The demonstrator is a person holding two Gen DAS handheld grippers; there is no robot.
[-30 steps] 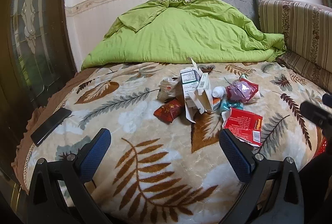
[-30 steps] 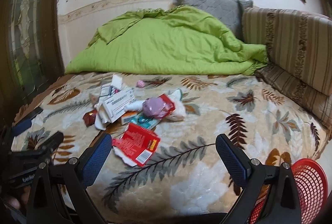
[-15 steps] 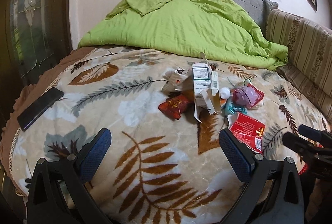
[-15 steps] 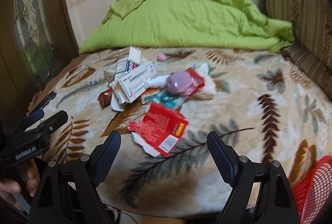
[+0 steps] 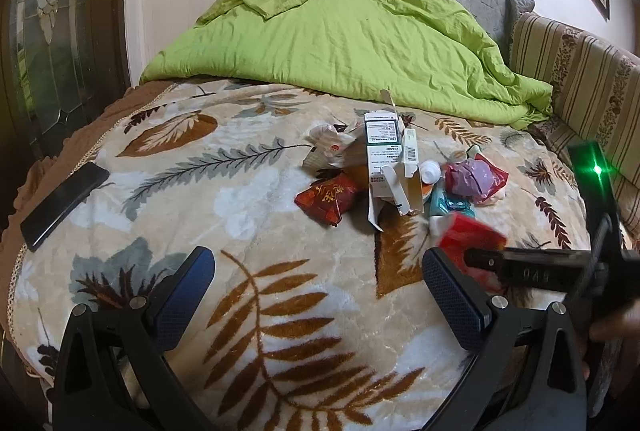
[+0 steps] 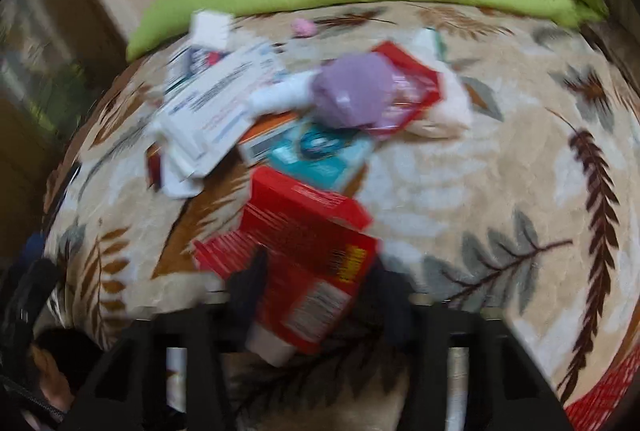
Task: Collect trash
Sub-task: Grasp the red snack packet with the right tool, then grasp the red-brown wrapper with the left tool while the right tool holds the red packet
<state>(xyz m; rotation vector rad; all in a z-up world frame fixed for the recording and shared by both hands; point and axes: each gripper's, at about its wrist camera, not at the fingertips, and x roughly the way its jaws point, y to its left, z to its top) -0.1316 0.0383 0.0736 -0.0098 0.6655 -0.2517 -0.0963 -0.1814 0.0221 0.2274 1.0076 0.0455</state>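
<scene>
Trash lies piled mid-bed: white cartons [image 5: 384, 159], a red snack packet [image 5: 326, 197], a teal packet [image 5: 450, 205], a white bottle [image 5: 430, 171] and a purple bag in a red wrapper [image 5: 474, 175]. My left gripper [image 5: 316, 263] hangs open over bare blanket, short of the pile. In the blurred right wrist view my right gripper [image 6: 318, 287] has its fingers pressed against both sides of a flattened red box [image 6: 304, 239], at the near edge of the cartons [image 6: 216, 111]. The left wrist view shows that box [image 5: 468, 241] smeared beside the right gripper [image 5: 520, 271].
A leaf-patterned blanket [image 5: 240, 311] covers the bed. A green duvet [image 5: 340, 31] is heaped at the back, with a striped cushioned backrest [image 5: 580, 79] at right. A black phone [image 5: 64, 201] lies near the left edge. A red mesh basket [image 6: 600, 403] sits at lower right.
My right gripper dropped down and forward onto the red box and its fingers narrowed around it. My left gripper tilted slightly closer to the bed and stayed open.
</scene>
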